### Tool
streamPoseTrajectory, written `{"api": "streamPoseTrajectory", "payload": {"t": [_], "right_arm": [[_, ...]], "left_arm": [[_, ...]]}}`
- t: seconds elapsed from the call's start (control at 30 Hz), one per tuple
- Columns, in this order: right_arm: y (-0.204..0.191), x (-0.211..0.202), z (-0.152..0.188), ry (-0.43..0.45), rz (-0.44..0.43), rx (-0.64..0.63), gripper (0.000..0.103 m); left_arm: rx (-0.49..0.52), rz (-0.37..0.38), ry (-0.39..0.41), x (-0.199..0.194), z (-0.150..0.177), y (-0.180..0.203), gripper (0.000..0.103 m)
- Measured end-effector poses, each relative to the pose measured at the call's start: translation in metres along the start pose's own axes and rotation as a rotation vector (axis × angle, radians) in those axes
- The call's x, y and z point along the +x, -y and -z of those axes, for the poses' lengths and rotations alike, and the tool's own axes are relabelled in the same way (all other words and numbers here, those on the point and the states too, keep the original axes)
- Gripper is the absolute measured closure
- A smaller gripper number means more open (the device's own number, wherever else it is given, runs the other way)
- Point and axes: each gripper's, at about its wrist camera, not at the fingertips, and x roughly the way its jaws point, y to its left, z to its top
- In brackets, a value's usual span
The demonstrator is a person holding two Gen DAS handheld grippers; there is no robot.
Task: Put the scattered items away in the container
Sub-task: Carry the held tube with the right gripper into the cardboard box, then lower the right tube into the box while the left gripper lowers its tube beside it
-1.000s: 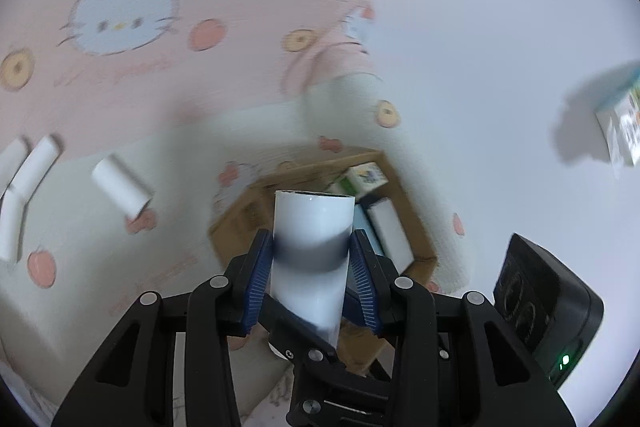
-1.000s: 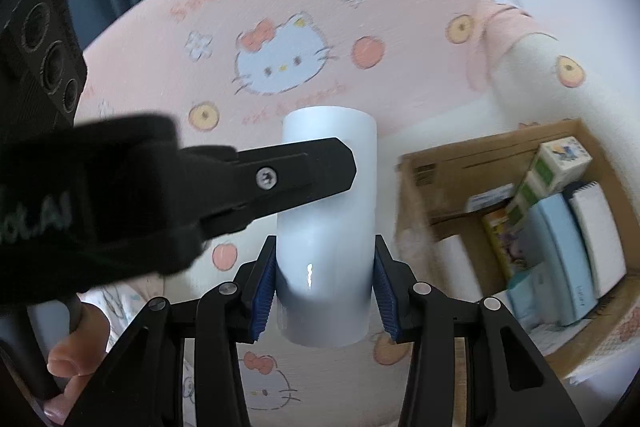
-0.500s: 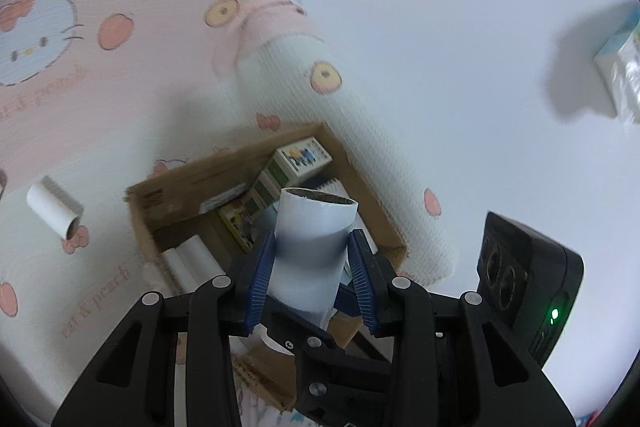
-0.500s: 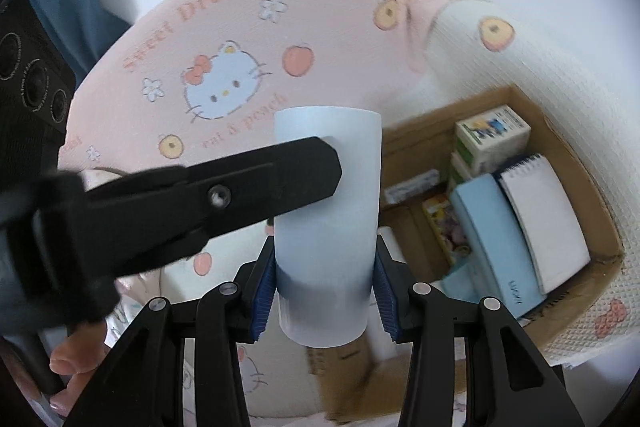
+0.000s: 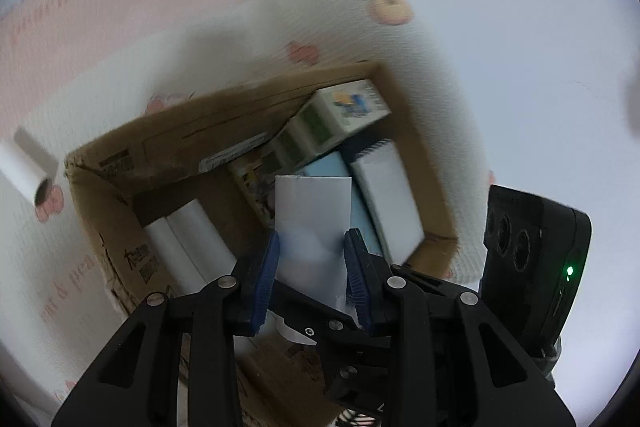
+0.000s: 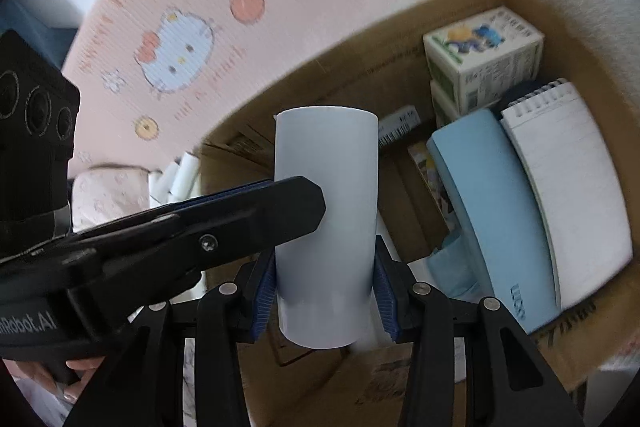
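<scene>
My left gripper [image 5: 312,255] is shut on a white paper roll [image 5: 312,223], held just above the open cardboard box [image 5: 224,119]. My right gripper [image 6: 326,279] is shut on another white roll [image 6: 326,211], also over the box [image 6: 400,27]. The left gripper's finger [image 6: 240,223] crosses in front of the right roll. Inside the box lie white rolls [image 5: 192,239], a light blue case [image 6: 492,211], a white notebook [image 6: 572,195] and small printed cartons [image 6: 484,55].
The box sits on a pink and cream Hello Kitty mat [image 6: 176,59]. One white roll [image 5: 28,167] lies on the mat left of the box; several more rolls [image 6: 176,175] lie beyond the box's left wall. White floor [image 5: 540,67] lies to the right.
Both grippers have moved closer to the box with their rolls; the box now fills much of both views. The grips are unchanged.
</scene>
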Motion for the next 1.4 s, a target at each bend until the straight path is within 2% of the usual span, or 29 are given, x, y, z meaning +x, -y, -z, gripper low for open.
{"api": "streamPoseTrajectory", "payload": {"t": [0.1,0.23,0.4,0.5,0.53,0.6,0.63,0.67,0.77,0.9,1.1,1.4], "right_arm": [[0.002,0.017,-0.009,-0.055,0.017,-0.021,0.062],[0.005,0.043,-0.020,-0.155,0.014,-0.001,0.062],[0.000,0.064,-0.030,-0.249,0.077,-0.017,0.062],[0.005,0.070,-0.035,-0.269,0.071,0.002,0.062],[0.007,0.071,-0.036,-0.272,0.072,0.006,0.062],[0.011,0.075,-0.036,-0.285,0.062,0.019,0.062],[0.013,0.077,-0.036,-0.294,0.050,0.025,0.062],[0.014,0.080,-0.035,-0.300,0.047,0.030,0.062],[0.013,0.088,-0.034,-0.317,0.059,0.023,0.062],[0.008,0.102,-0.033,-0.338,0.102,0.001,0.062],[0.006,0.111,-0.037,-0.324,0.079,0.005,0.062],[-0.004,0.112,-0.036,-0.391,0.092,-0.061,0.062]], "left_arm": [[-0.043,-0.011,-0.033,0.011,-0.008,-0.013,0.066],[-0.071,-0.061,-0.063,0.025,-0.012,-0.026,0.066],[-0.018,-0.113,-0.078,0.036,-0.014,-0.019,0.066],[-0.034,-0.094,-0.085,0.041,-0.017,-0.024,0.068],[-0.041,-0.087,-0.086,0.041,-0.018,-0.025,0.071],[-0.043,-0.090,-0.080,0.041,-0.017,-0.028,0.084],[-0.034,-0.105,-0.081,0.042,-0.017,-0.030,0.096],[-0.023,-0.112,-0.074,0.042,-0.016,-0.032,0.100],[0.017,-0.079,-0.054,0.039,-0.014,-0.031,0.100],[0.053,-0.091,-0.055,0.040,-0.014,-0.029,0.101],[0.020,-0.083,-0.064,0.037,-0.016,-0.037,0.102],[0.039,-0.068,-0.072,0.038,-0.021,-0.036,0.102]]}}
